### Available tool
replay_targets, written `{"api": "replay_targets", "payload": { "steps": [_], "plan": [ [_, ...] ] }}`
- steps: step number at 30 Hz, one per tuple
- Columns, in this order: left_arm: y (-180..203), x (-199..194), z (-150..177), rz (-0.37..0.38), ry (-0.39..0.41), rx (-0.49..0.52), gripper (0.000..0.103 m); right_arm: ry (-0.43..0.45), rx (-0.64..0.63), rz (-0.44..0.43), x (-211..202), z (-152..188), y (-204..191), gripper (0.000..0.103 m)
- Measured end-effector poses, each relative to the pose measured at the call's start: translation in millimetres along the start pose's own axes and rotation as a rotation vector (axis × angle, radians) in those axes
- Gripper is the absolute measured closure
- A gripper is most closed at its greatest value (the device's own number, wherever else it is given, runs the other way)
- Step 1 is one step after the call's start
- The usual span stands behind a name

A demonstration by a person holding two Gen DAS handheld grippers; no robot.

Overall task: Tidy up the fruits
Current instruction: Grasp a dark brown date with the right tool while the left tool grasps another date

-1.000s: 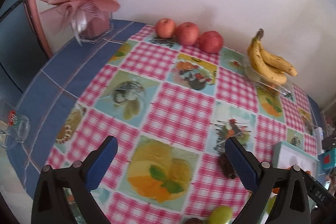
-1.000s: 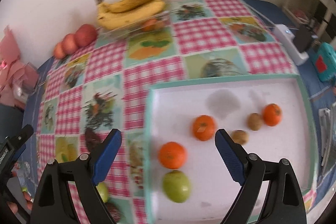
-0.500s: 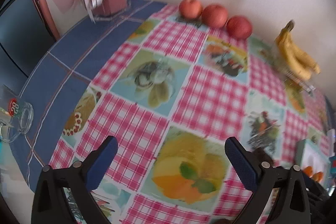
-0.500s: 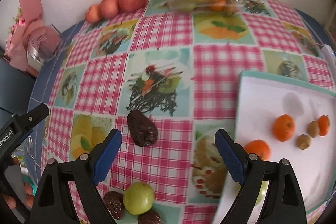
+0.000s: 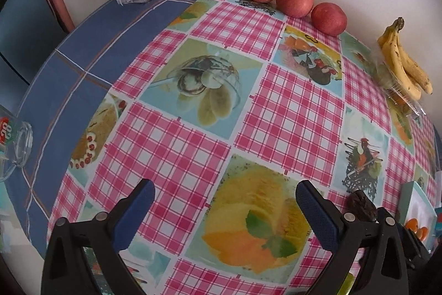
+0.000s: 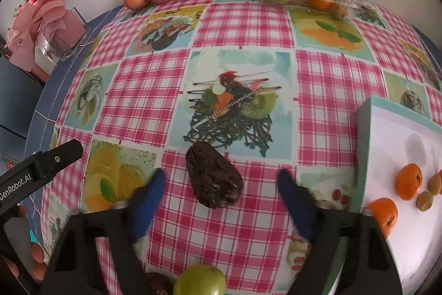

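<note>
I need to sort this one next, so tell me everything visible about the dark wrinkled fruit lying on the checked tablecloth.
The dark fruit is blackish brown, pear-shaped and heavily wrinkled, like an overripe avocado. It lies on its side on the tablecloth, narrow end toward the wall, across a pink checked square just below a printed dessert picture. It sits between the blue pads of the right gripper, whose jaws are closing but not yet touching it. The left wrist view shows it partly hidden behind a finger.

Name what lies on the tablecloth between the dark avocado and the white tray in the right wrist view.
Nothing: between the dark avocado and the white tray only bare checked tablecloth shows, seen in the right wrist view.
</note>
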State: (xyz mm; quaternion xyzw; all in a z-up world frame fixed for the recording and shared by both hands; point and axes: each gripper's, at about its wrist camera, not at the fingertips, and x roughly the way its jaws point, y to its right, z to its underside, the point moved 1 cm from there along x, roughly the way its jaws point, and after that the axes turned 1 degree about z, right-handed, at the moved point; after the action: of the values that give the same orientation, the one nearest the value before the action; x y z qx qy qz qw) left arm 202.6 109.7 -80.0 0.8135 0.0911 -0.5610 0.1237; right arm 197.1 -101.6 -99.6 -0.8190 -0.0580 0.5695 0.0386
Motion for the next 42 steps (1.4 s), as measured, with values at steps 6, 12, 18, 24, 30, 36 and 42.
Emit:
{"api": "replay_targets", "payload": {
  "steps": [6,12,18,24,30,36,42],
  "plan": [
    [5,0,2,0.011,-0.006,0.009,0.000,-0.012,-0.022,0.012,5,1,-4,0.054],
    [11,0,8,0.050,-0.033,0.005,0.000,-0.014,-0.031,0.002,0,3,-2,0.062],
    [19,-6,17,0.073,-0.049,0.011,0.000,-0.008,-0.039,0.012,-18,10,3,0.067],
    [19,-17,28,0.102,-0.068,-0.016,0.000,0.016,-0.047,0.026,-39,19,6,0.067],
    [19,-23,43,0.171,-0.111,-0.042,0.004,0.020,-0.014,0.054,-56,31,21,0.067],
    [31,-29,64,0.247,-0.158,-0.005,0.017,0.036,0.033,0.050,-73,45,37,0.067],
    [42,-41,90,0.238,-0.163,0.082,0.027,0.057,0.060,0.041,-87,54,45,0.067]
  ]
}}
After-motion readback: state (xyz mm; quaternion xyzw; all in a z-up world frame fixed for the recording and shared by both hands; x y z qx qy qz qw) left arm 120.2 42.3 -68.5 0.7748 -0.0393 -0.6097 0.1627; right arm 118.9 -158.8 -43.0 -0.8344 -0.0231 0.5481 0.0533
